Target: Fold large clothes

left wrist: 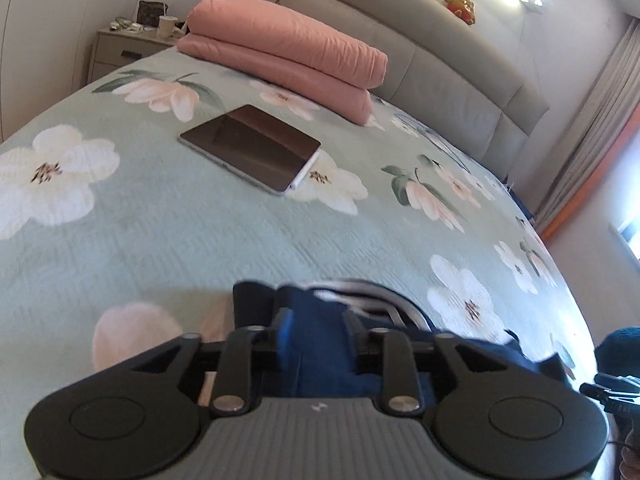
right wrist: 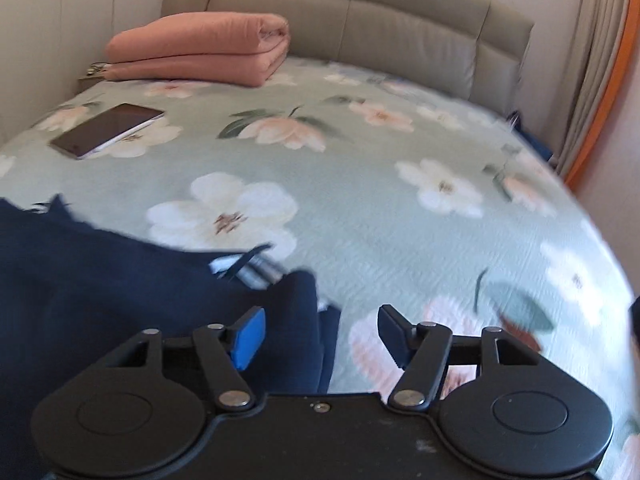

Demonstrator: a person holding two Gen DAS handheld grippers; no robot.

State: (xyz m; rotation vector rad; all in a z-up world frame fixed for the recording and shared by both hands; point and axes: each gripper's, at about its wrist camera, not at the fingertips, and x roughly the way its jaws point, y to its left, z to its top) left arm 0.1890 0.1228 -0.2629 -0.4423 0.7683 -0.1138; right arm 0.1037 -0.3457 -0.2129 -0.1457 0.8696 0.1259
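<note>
Bedroom; floral bedspread as work surface, tablet at ten o'clock, folded pink quilt at the headboard.

Item: navy garment, heaped at the near edge, long axis roughly nine to three o'clock.

Left tongs: partly open, cloth lying between the pads, apparently not pinched; pitched down.

Right tongs: wide, gripping nothing; garment's edge at nine o'clock, partly between the pads; pitched down.

Judgement: both hands equally near; regrasp likely next.
</note>
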